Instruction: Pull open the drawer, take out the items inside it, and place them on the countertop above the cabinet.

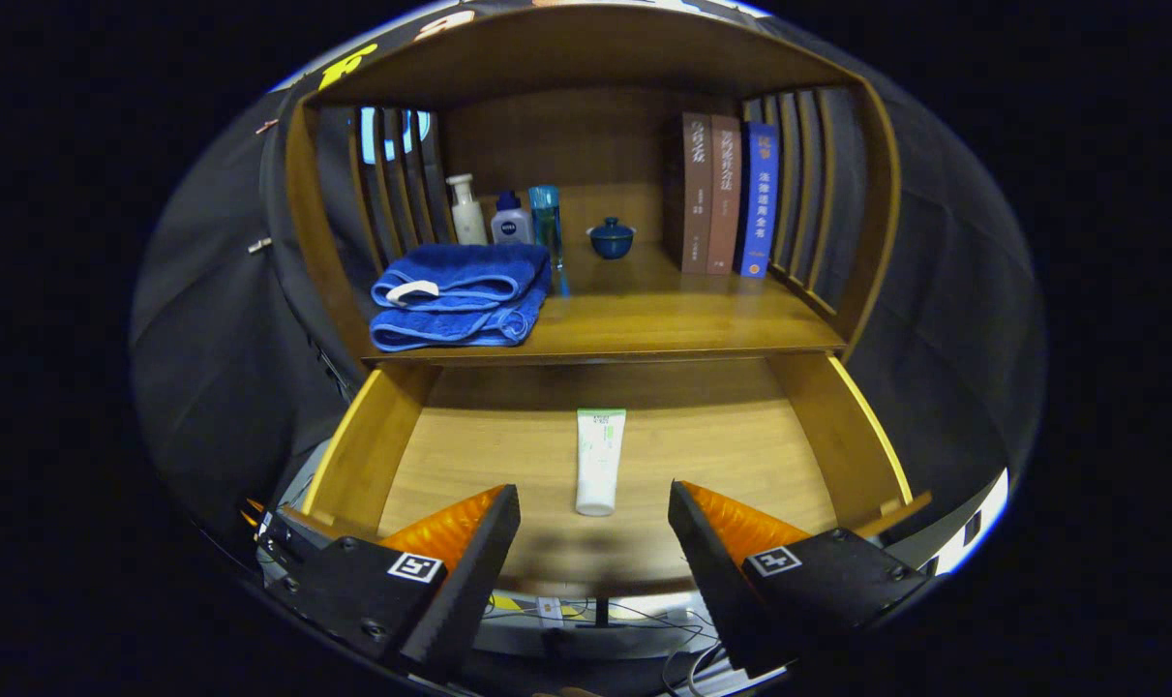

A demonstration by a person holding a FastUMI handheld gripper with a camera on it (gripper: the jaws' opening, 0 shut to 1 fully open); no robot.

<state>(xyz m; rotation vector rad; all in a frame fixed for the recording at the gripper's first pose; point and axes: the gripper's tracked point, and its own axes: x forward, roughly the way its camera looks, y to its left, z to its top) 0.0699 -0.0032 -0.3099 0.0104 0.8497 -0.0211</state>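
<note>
The wooden drawer [373, 440] stands pulled out under the cabinet's countertop [663, 324]. A white tube with a green label [598, 460] lies lengthwise on the drawer floor, cap end toward me. My gripper [595, 523] hovers above the drawer's front edge, open, with the tube's cap just ahead of the gap between the fingers. Nothing is held.
On the countertop lie a folded blue towel [460, 295] at the left, with three bottles [508, 218] behind it, a small blue lidded cup [612, 237] in the middle and three upright books [729, 194] at the right. Slatted side walls and a top board enclose the shelf.
</note>
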